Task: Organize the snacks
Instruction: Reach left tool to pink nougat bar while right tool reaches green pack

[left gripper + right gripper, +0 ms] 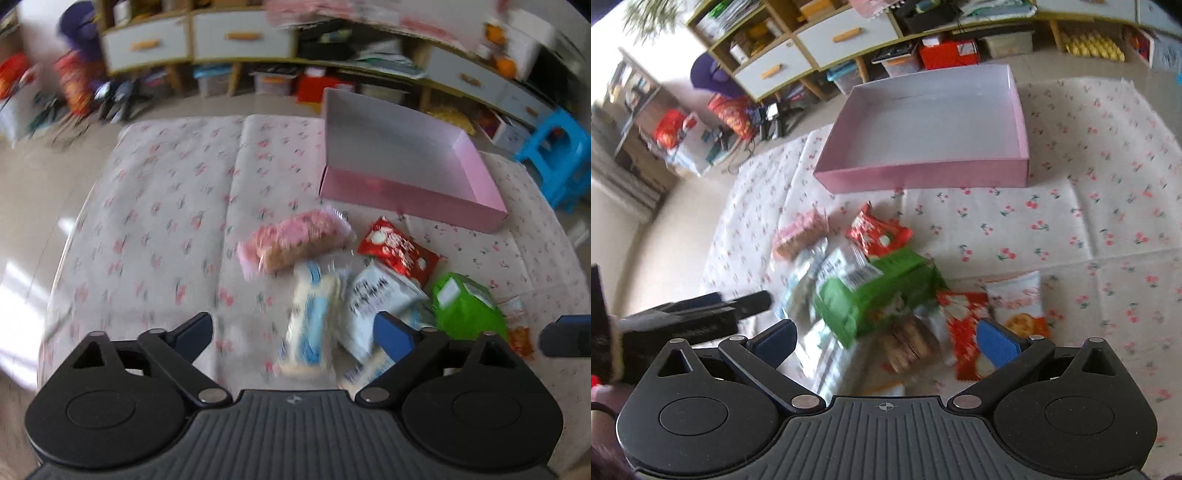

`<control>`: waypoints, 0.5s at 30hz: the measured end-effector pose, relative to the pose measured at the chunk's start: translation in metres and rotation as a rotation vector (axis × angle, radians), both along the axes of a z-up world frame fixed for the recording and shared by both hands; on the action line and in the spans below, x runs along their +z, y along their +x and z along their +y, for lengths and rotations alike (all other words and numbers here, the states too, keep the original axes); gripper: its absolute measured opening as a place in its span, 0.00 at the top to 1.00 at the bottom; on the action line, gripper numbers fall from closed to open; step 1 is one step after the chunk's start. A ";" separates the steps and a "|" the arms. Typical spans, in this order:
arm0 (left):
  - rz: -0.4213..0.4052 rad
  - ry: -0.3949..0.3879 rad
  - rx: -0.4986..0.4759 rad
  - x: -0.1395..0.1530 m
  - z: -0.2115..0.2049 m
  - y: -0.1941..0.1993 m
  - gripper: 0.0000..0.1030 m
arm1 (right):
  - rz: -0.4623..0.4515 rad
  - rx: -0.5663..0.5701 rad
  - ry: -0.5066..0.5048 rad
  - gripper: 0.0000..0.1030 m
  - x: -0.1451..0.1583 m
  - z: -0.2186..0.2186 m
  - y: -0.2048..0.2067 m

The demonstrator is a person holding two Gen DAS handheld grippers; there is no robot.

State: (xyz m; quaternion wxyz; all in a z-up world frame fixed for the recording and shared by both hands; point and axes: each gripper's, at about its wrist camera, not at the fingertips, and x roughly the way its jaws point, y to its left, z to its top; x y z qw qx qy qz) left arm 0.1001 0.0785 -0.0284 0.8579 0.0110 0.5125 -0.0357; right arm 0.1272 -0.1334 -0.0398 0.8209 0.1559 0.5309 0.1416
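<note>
**Snack pile waits beside an empty pink box**

Both grippers hang over a heap of wrapped snacks on a cherry-print cloth (pixel 1052 221), and no packet has yet gone into the shallow pink cardboard box (pixel 410 192), which sits empty at the upper right of the left wrist view. The left gripper (pixel 295 332) has its blue-padded fingers apart with nothing pressed between them; a white-and-blue wrapped biscuit bar (pixel 310 325) lies below the gap. The right gripper (pixel 886 341), low in its own view, is likewise spread and empty above a bright green crinkled pouch (pixel 879 295) and a clear-wrapped stack of brown biscuits (pixel 908 343). A pink frosted pastry in clear film (pixel 291 243) and a red foil packet (pixel 399 251) lie nearest the box. By all appearances the first pick is in hand; the next move calls for lowering onto one packet, closing gently and carrying it to the box. The wrappers look light, slippery and easily crushed.
</note>
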 end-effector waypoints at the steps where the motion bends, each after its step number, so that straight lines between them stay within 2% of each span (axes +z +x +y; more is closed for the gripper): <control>1: -0.018 0.012 -0.028 -0.005 0.002 0.007 0.17 | 0.016 -0.015 0.019 0.00 -0.005 0.000 0.004; 4: -0.048 0.050 -0.072 -0.014 0.010 0.023 0.25 | 0.072 -0.040 0.024 0.00 -0.017 0.002 0.017; 7: -0.105 0.056 -0.152 -0.021 0.013 0.033 0.27 | 0.085 -0.086 0.017 0.00 -0.024 0.003 0.027; 10: -0.154 0.095 -0.237 -0.024 0.011 0.039 0.28 | 0.094 -0.127 0.026 0.00 -0.029 0.004 0.034; 15: -0.203 0.100 -0.289 -0.027 0.004 0.048 0.30 | 0.122 -0.137 0.042 0.00 -0.038 0.016 0.044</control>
